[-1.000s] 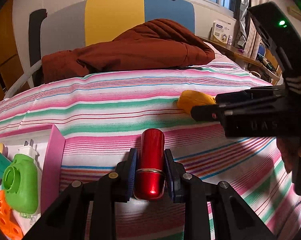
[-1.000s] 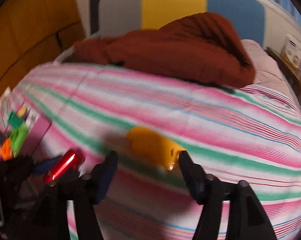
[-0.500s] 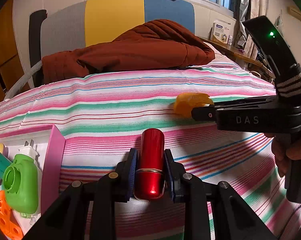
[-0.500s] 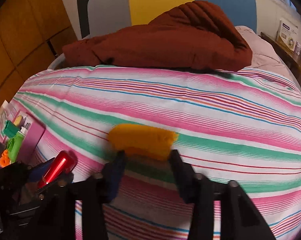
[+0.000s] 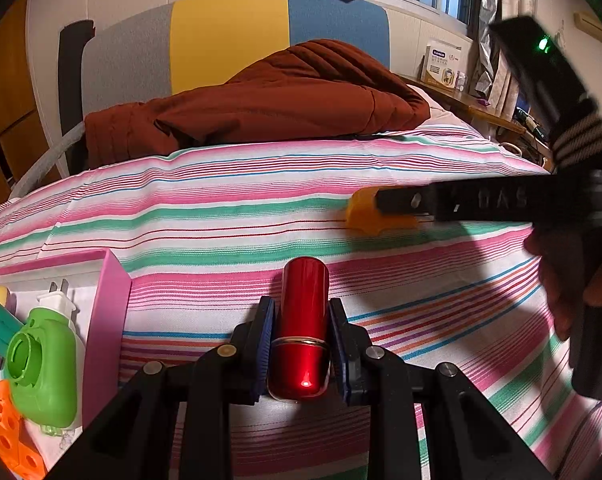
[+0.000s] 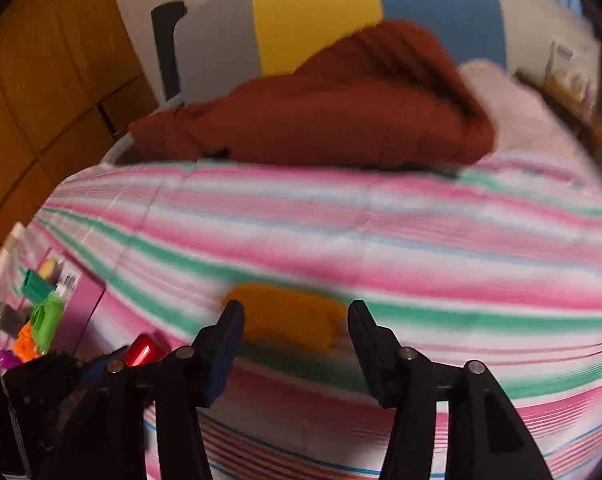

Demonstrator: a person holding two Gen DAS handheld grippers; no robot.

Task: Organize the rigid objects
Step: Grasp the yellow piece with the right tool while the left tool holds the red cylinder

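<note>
Your right hand-held gripper (image 6: 295, 330) has shifted its line on the orange block (image 6: 289, 318) over the last second: the jaws narrowed toward it, and now they are opening again, with the block lying between them on the striped bedspread (image 6: 381, 220) and neither pad pressing on it. The right wrist view is blurred by motion, so I cannot tell whether a fingertip brushes it. To me that reads as a grasp being re-aligned, not a pick-up completed; the block has yet to leave the bed.

Your left hand-held gripper (image 5: 301, 336) has not changed. It is clamped nearly shut on the red tube (image 5: 303, 332), which points away along the fingers, and the pink box (image 5: 109, 320) sits just beside it on the left, already holding a green toy camera (image 5: 41, 368), a white plug (image 5: 59, 300) and an orange perforated piece (image 5: 5, 432).

The tube is glossy metal, round and smooth with a thin band, likely to slip if the squeeze eases. The block looks matte, rounded and chunky. The bedspread is soft cloth that gives under pressure.
</note>
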